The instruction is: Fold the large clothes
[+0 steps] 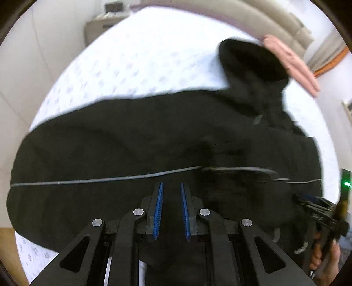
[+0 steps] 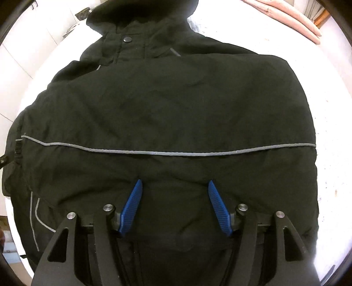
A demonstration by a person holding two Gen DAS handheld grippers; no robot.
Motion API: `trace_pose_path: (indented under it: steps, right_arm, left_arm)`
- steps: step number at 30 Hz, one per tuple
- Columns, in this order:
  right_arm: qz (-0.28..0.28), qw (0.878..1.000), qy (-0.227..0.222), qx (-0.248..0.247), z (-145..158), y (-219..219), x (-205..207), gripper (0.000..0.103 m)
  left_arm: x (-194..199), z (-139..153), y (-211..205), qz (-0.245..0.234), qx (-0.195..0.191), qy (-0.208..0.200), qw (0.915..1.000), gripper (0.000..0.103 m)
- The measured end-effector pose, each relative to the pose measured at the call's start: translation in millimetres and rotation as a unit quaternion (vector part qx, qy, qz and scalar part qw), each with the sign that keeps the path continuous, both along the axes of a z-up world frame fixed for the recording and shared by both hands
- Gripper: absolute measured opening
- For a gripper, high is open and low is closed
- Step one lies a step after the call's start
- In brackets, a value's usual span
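Observation:
A large black hooded jacket (image 2: 171,105) with a thin grey reflective stripe (image 2: 167,152) lies spread on a white patterned bed (image 1: 123,63). It also fills the left wrist view (image 1: 136,140), hood (image 1: 250,63) at the far right. My left gripper (image 1: 171,187) sits low over the jacket's near part, its blue pads a narrow gap apart with black cloth between them. My right gripper (image 2: 173,182) is open wide, its blue fingertips (image 2: 137,183) touching the jacket just below the stripe. The right gripper also shows at the right edge of the left wrist view (image 1: 316,204).
A folded pink blanket (image 1: 292,63) lies on the bed beyond the hood, also in the right wrist view (image 2: 292,17). A beige headboard (image 1: 275,19) runs along the far side. A white nightstand (image 1: 103,24) stands at the far left. Wooden floor (image 1: 8,248) shows at lower left.

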State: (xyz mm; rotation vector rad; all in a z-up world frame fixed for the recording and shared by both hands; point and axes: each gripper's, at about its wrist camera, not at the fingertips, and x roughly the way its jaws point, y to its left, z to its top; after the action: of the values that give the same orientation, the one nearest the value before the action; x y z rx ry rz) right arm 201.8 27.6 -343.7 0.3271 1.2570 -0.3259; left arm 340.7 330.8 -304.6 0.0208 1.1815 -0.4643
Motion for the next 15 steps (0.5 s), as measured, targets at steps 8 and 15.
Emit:
trace_pose_path:
  steps: [8, 15]
  right_arm:
    - [-0.016, 0.999, -0.052, -0.007, 43, 17, -8, 0.066]
    - [-0.016, 1.000, 0.015, 0.008, -8, 21, -7, 0.069]
  left_arm:
    - [-19, 1, -96, -0.103, -0.041, 0.009, 0.9938, 0.023]
    - [-9, -61, -111, -0.093, -0.005, 0.069, 0.9932, 0.023]
